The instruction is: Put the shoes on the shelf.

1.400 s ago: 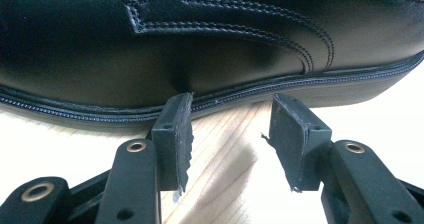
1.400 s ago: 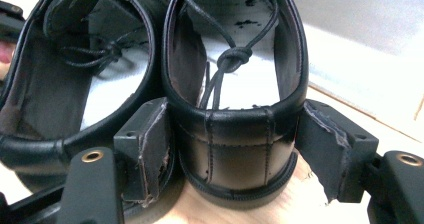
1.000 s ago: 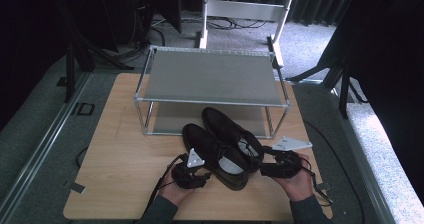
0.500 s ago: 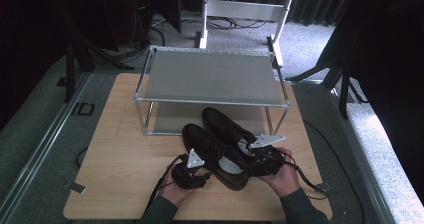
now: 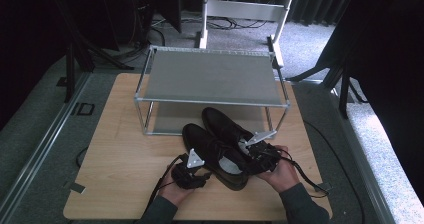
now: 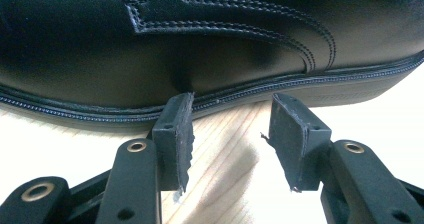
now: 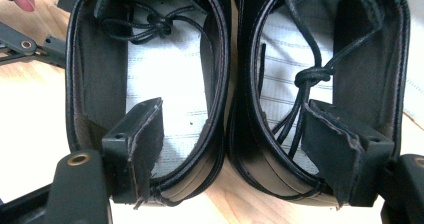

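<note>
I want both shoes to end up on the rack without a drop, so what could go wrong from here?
The right gripper has one jaw inside each black shoe, spanning their touching inner walls; closing may pinch both collars unevenly, so one could slip on lifting. Loose laces lie near its jaw and might snag. The left gripper is open at the sole edge, gripping nothing, so it offers no support yet.

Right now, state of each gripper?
Left gripper: open, empty, at the near shoe's side.
Right gripper: open, one jaw inside each shoe.
</note>
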Demonstrator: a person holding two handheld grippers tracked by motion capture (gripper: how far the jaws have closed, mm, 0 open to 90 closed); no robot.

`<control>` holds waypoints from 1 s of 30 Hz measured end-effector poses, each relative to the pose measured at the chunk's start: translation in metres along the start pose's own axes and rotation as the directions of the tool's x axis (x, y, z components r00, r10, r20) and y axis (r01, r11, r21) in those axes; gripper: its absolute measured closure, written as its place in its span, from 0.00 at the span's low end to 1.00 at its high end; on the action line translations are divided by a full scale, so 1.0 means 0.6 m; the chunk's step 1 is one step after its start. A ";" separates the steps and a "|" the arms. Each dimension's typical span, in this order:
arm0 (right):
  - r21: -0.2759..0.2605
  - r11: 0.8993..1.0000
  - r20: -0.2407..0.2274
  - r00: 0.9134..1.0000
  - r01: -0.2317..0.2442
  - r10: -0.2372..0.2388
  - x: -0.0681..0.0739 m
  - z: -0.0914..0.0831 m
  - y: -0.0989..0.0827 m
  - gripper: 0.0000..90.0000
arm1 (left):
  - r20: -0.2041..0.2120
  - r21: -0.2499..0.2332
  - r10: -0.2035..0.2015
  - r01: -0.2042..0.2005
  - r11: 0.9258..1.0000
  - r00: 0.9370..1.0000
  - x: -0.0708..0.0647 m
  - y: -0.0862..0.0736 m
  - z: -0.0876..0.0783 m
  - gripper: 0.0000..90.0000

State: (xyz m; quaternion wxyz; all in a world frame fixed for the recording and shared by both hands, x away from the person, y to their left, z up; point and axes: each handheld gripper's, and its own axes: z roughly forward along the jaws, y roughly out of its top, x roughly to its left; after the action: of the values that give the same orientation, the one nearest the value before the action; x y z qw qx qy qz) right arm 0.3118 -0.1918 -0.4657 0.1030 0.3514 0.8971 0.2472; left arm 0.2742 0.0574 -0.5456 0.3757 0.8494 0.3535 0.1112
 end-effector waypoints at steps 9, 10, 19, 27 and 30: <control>0.100 0.995 0.018 1.000 -0.004 0.002 0.000 0.014 0.015 0.32 | -0.010 0.001 -0.010 0.010 1.000 1.000 -0.002 0.002 0.000 0.58; 0.102 0.995 0.018 1.000 -0.008 0.007 -0.001 0.015 0.015 0.33 | -0.012 0.001 -0.011 0.011 1.000 1.000 -0.002 0.002 0.000 0.58; 0.139 0.989 -0.001 0.999 -0.049 0.049 -0.011 0.021 0.017 0.50 | -0.025 -0.025 -0.021 0.021 0.999 0.999 -0.003 0.011 0.000 0.57; 0.147 0.984 -0.048 0.993 -0.101 0.109 -0.021 0.033 0.013 0.77 | -0.031 -0.064 -0.035 0.033 0.997 0.999 -0.004 0.018 -0.003 0.57; 0.110 0.983 -0.069 0.985 -0.147 0.156 -0.028 0.031 0.004 0.83 | -0.028 -0.088 -0.043 0.040 0.995 0.999 -0.005 0.020 -0.006 0.57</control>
State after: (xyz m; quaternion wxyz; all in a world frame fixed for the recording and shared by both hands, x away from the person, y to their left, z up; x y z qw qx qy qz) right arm 0.3322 -0.1948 -0.4804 0.0306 0.4138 0.8827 0.2206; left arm 0.2765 0.0517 -0.5342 0.4094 0.8229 0.3715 0.1312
